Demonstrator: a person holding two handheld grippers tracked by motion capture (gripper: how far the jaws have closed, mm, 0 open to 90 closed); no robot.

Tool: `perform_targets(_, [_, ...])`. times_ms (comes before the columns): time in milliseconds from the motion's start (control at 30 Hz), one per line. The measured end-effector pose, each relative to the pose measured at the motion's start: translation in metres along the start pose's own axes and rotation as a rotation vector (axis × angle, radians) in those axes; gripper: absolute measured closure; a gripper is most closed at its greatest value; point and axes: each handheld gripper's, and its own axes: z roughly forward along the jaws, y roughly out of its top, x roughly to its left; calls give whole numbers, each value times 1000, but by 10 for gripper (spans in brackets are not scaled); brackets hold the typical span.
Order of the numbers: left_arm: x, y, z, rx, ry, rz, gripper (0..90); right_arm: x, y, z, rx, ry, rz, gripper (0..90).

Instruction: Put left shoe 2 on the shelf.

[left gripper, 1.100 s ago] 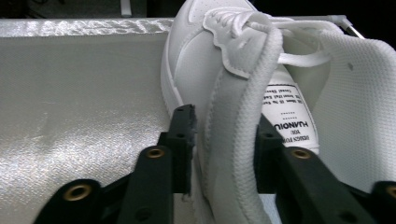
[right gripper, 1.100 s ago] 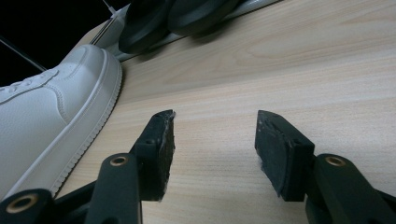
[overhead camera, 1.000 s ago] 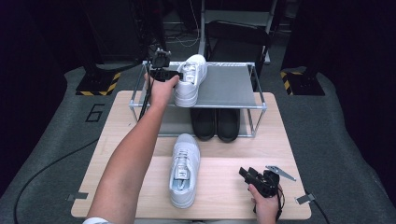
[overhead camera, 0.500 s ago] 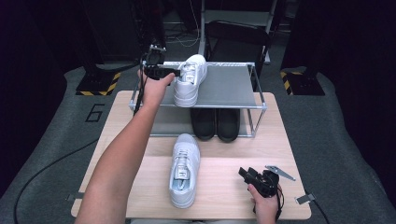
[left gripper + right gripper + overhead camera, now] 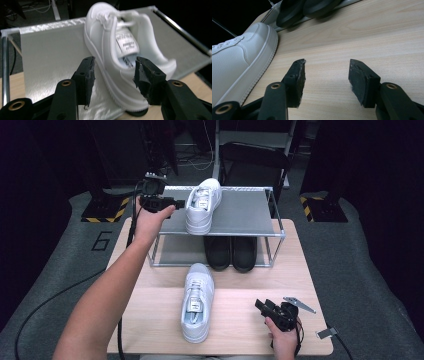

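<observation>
Left gripper (image 5: 176,204) gapes at 9 o'clock of the racked white shoe (image 5: 202,205); right gripper (image 5: 267,307) rests, jaws apart.

left tongs (image 5: 179,204) | beside shelf sneaker (image 5: 202,206) (top tier) | spread

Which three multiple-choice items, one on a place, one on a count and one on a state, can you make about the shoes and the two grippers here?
1. Where is the white shoe nearest the left gripper?
A. on the rack's top shelf
B. on the floor
C. on the table

2. How many white shoes are there?
A. one
B. two
C. four

3. How is the right gripper?
A. shut on a shoe
B. open, holding nothing
C. shut on a cable

Answers: 1 A, it lies on the grey top shelf. 2 B, one on the shelf, a second white shoe on the table. 3 B, its jaws stand apart over bare wood.
</observation>
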Motion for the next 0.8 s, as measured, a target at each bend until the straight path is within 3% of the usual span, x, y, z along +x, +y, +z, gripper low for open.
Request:
perform_targets(267, [5,-30,-18,-4,-40,6,502,2,0,0,0,-15,-11,474])
perform_targets(600, [13,-76,-34,2,-96,-28,502,4,-1,1,5,-17,-16,468])
perform_targets(800, [17,-104,-43,-2,-86,-42,503,5,-1,1,4,-17,-26,464])
